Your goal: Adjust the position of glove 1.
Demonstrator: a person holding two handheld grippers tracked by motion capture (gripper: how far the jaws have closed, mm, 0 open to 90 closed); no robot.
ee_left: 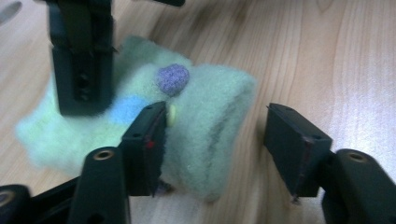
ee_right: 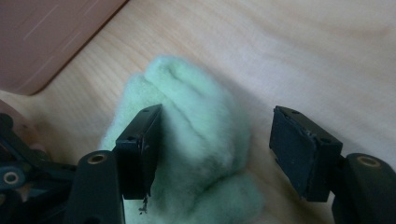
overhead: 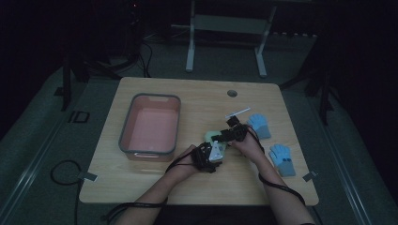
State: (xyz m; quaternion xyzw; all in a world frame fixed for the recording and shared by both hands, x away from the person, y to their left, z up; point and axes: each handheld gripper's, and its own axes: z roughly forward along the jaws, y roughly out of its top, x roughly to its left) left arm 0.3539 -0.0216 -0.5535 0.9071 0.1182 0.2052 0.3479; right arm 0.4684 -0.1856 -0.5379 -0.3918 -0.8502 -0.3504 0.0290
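Note:
A pale green fuzzy glove (overhead: 212,136) lies on the wooden table (overhead: 197,187) between both hands. In the left gripper view it shows a purple pom (ee_left: 173,78) and a blue patch (ee_left: 127,109). My left gripper (ee_left: 219,140) is open around the glove's cuff end: one pad rests against the wool, the other stands apart from it. My right gripper (ee_right: 217,144) is open over the glove's finger end, one jaw on the fleece and the other off it. From above, the left gripper (overhead: 210,156) sits nearer the person and the right gripper (overhead: 233,131) just beyond it.
A pink bin (overhead: 126,133) with a grey rim stands to the left of the hands. Two blue gloves (overhead: 259,125) (overhead: 282,159) lie at the right. A white strip (overhead: 238,112) and a cable hole (overhead: 232,93) are farther back.

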